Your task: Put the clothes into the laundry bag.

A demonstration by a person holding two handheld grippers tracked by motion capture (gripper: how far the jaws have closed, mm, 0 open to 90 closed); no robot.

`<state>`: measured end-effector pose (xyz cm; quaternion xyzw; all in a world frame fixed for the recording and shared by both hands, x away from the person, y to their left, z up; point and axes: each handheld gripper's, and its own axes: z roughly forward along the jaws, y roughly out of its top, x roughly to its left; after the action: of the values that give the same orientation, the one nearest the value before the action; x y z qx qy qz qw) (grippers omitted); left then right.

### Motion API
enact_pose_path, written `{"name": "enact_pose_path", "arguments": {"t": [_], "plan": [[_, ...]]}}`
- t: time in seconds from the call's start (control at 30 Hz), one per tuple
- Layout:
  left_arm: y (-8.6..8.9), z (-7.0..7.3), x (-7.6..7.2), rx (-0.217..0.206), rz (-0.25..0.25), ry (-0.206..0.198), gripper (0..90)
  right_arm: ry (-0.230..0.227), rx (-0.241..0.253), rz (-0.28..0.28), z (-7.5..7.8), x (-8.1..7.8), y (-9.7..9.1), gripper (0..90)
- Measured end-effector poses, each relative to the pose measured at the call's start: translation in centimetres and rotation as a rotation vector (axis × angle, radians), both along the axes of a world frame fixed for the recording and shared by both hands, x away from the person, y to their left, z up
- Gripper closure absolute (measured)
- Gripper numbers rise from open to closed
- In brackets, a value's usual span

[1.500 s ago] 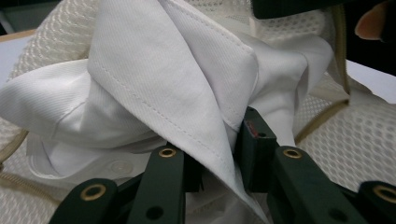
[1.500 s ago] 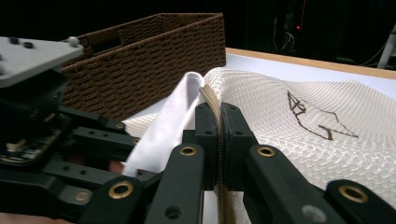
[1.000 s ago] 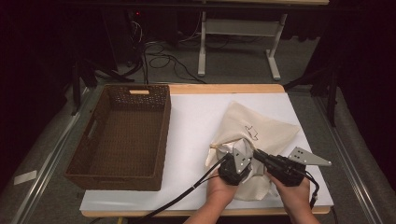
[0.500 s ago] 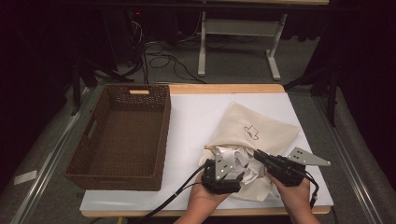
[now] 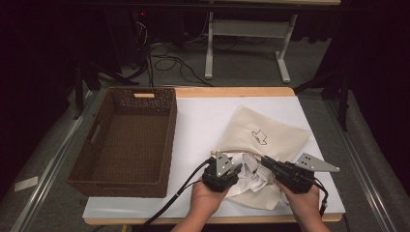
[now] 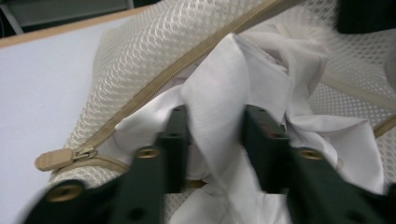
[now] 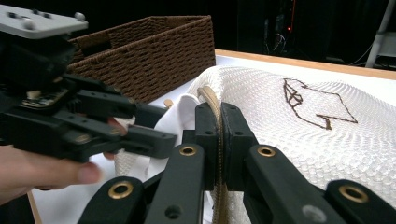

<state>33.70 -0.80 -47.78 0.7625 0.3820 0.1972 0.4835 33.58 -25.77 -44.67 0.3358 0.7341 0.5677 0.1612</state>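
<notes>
Left gripper (image 5: 235,167) jaws just reclosed on white cloth (image 6: 219,93), right gripper (image 7: 217,123) clamping bag's zipper edge (image 7: 212,100)

A cream mesh bag (image 5: 263,140) with a dark embroidered outline lies flat on the desk's near right part, its tan zipper (image 6: 154,93) open, crumpled white cloth (image 5: 249,171) spilling from the mouth

The mesh bag (image 5: 263,140) lies right of the basket (image 5: 126,137), apparently with cloth (image 5: 251,174) inside.
</notes>
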Motion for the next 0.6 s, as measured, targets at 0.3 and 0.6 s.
{"name": "enact_pose_path", "arguments": {"t": [0.3,0.6], "plan": [[-1.6,-2.4,0.8,-0.005,0.053,0.039,84.0,-0.001,-0.010,0.005,0.0,-0.1,0.2,88.2],[-5.3,-2.6,2.7,-0.029,0.063,-0.011,82.1,0.003,-0.011,0.008,-0.3,0.1,0.3,88.2]]}}
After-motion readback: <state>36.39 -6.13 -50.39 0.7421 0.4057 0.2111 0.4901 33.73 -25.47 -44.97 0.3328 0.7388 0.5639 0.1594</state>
